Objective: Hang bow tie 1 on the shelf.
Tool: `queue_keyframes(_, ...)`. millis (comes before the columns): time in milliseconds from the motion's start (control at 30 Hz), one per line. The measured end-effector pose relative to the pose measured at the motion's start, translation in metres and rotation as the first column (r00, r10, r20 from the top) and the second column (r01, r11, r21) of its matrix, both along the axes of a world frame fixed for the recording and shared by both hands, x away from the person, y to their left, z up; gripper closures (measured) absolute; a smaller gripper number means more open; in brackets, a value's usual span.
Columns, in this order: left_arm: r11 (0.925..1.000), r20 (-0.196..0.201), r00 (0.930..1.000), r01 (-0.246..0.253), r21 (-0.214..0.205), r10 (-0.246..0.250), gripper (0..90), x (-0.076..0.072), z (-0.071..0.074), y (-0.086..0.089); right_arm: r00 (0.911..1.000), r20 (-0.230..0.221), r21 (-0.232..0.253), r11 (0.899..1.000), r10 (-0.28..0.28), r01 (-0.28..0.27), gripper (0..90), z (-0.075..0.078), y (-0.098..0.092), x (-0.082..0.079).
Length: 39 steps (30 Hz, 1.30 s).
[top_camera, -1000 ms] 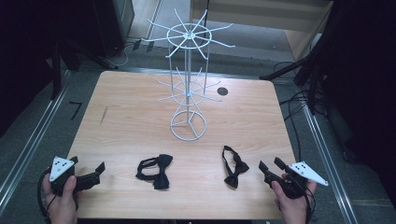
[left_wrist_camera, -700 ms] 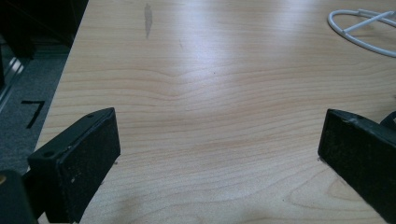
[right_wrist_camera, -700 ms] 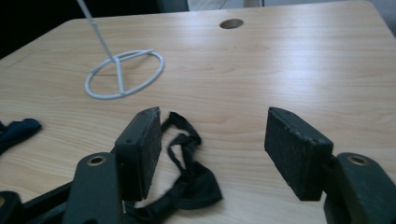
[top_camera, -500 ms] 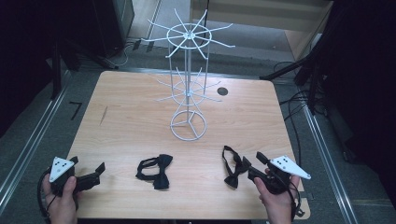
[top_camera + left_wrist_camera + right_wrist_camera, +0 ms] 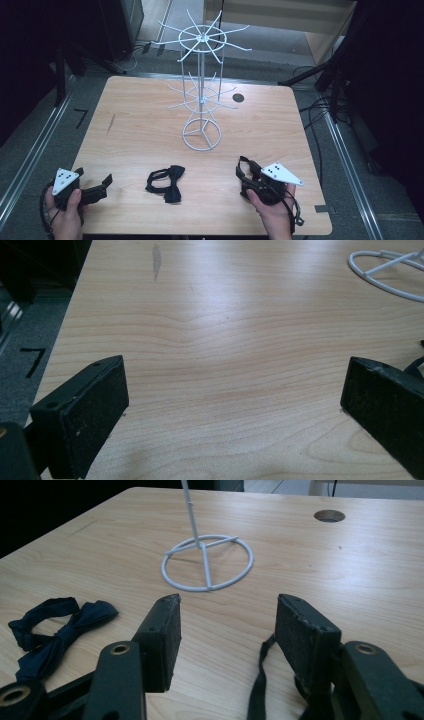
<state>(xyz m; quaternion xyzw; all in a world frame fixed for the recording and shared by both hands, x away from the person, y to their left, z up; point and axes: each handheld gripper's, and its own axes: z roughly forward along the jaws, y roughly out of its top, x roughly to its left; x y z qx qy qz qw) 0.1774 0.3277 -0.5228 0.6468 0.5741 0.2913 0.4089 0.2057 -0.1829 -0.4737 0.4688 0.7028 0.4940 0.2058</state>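
Note:
A black bow tie (image 5: 166, 182) (image 5: 55, 630) lies flat on the wooden table (image 5: 140, 130) near its front edge. A second black bow tie (image 5: 246, 163) lies to its right, mostly covered by my right gripper (image 5: 242, 182). In the right gripper view its strap (image 5: 260, 680) runs on the table just beside the right jaw. My right gripper (image 5: 227, 610) is open; its jaws have just been closing, and neither pad touches the strap. At the front left corner my left gripper (image 5: 102, 186) (image 5: 235, 405) rests low and wide open over bare wood.
A white wire display stand (image 5: 201, 100) with two tiers of spokes rises mid-table on a ring base (image 5: 207, 562) (image 5: 385, 270). A round cable hole (image 5: 238, 98) (image 5: 329, 515) sits behind it. Dark equipment and cables surround the table.
My right gripper has moved left from the table's right edge to hover over the second bow tie, with its jaws narrower. The left gripper and the first bow tie have stayed put.

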Motion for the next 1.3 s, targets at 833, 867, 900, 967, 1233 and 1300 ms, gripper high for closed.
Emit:
queue_keyframes(833, 1.0, 0.002, 1.0, -0.002, -0.002, 0.002, 0.0, 0.0, 0.0, 0.0, 0.9963, -0.011, -0.024, 0.996, 0.085, -0.085, 50.5, -0.011, 0.073, 0.001)
queue_keyframes(867, 1.0, 0.002, 1.0, -0.002, -0.001, 0.002, 0.0, 0.0, 0.0, 0.0, 0.9958, -0.016, -0.019, 0.996, 0.09, -0.09, 50.5, -0.012, 0.076, 0.001)
queue_keyframes(900, 1.0, 0.002, 1.0, -0.002, -0.001, 0.002, 0.0, 0.0, 0.0, 0.0, 0.9949, -0.023, -0.016, 0.995, 0.098, -0.098, 50.6, -0.013, 0.081, 0.001)
queue_keyframes(967, 1.0, 0.001, 1.0, -0.002, -0.001, 0.002, 0.0, 0.0, 0.0, 0.001, 0.9934, -0.038, -0.017, 0.994, 0.108, -0.109, 51.1, -0.017, 0.089, 0.002)
queue_keyframes(1233, 1.0, 0.002, 1.0, -0.004, -0.005, 0.004, 0.0, 0.0, 0.0, 0.001, 0.9886, -0.065, -0.004, 0.991, 0.136, -0.137, 51.0, -0.024, 0.112, 0.005)
queue_keyframes(1300, 1.0, 0.002, 1.0, -0.004, -0.006, 0.004, 0.0, 0.0, 0.0, 0.001, 0.9873, -0.069, -0.002, 0.99, 0.144, -0.144, 51.0, -0.025, 0.116, 0.005)
